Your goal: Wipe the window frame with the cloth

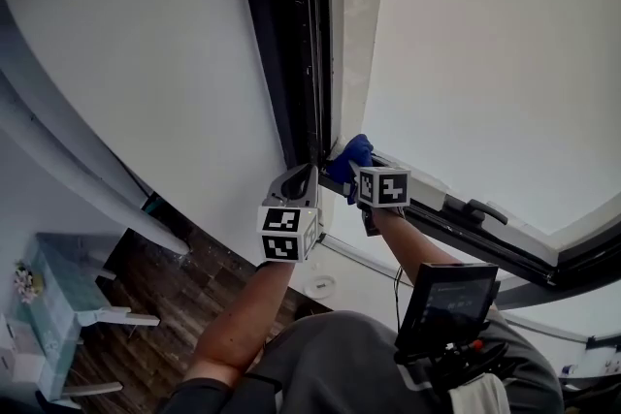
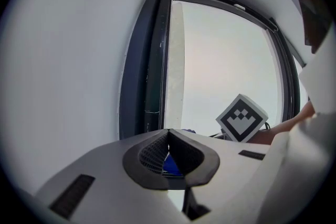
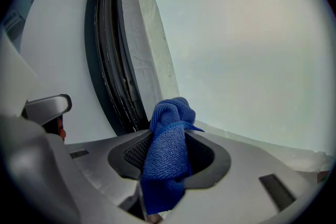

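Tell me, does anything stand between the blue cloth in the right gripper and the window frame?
Nothing visible does. The cloth, clamped in the right gripper, points straight at the dark window frame. The left gripper sits beside it, not between.

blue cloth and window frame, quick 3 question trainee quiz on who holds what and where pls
1. True or false: the left gripper holds the blue microfibre cloth.
2. In the head view, the cloth is nearest: A the corner of the dark window frame; B the wooden floor; C the small black screen.
3. Fill in: the left gripper's jaws are ____.

Key: 1 false, the right gripper is shut on it; 2 A; 3 shut, with nothing between them.
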The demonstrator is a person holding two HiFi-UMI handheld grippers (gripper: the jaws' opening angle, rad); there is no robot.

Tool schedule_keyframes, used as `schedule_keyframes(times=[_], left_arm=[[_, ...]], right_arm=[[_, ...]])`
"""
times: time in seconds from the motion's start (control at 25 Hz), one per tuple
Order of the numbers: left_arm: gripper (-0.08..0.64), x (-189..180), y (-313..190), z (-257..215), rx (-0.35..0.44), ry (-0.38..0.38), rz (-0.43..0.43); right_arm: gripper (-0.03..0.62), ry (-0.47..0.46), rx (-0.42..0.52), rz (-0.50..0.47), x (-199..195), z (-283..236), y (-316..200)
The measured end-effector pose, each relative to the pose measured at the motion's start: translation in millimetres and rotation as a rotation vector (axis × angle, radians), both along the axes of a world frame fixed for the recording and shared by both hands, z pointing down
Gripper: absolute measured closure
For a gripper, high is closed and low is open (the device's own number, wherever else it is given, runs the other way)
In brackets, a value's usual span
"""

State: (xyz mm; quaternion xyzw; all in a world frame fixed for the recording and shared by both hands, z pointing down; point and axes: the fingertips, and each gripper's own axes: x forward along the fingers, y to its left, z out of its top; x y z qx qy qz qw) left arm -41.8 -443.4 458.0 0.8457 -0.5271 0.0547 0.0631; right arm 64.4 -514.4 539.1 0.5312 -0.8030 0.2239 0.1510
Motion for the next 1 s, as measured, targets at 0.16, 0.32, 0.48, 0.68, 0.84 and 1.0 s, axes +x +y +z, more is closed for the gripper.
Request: schedule_keyframes(times=[0.16,0.32,0.48,0.68,0.84,1.0], left_arm=[[0.551,2.3,-10.7,-3.7,0.002,-0.031,0.053],[0.551,3.7,-18.2,-14.4,0.017,-0.036,0.067],[0.551,16.0,-18.5,-38.9,0.071,-0.023,0.136],[0.551,23.1,-22.5,-75.4,0.107,0.008,0.115],[0.551,26.9,-23.3,-103.6,0.126,0.021,0.117],[0.551,35.1,-19.2,-132.6,0.143,0.03,0.162]], right_arm=[[0.422,-0.004,-0.005,-0.012,-15.1,2.4,-16.7],[0.422,-0.021,0.014,-0.032,-23.0,-11.5,-24.0],[0.422,-0.042,0.063,-0.062,-27.7,-38.9,-23.8],[0.422,-0.078,0.131,-0.087,-31.2,-82.8,-23.0],[0.422,-0.105,0.177,-0.106,-31.5,-118.0,-22.5],[0.422,-0.142,0.233,-0.136,-31.8,-158.4,-21.5]])
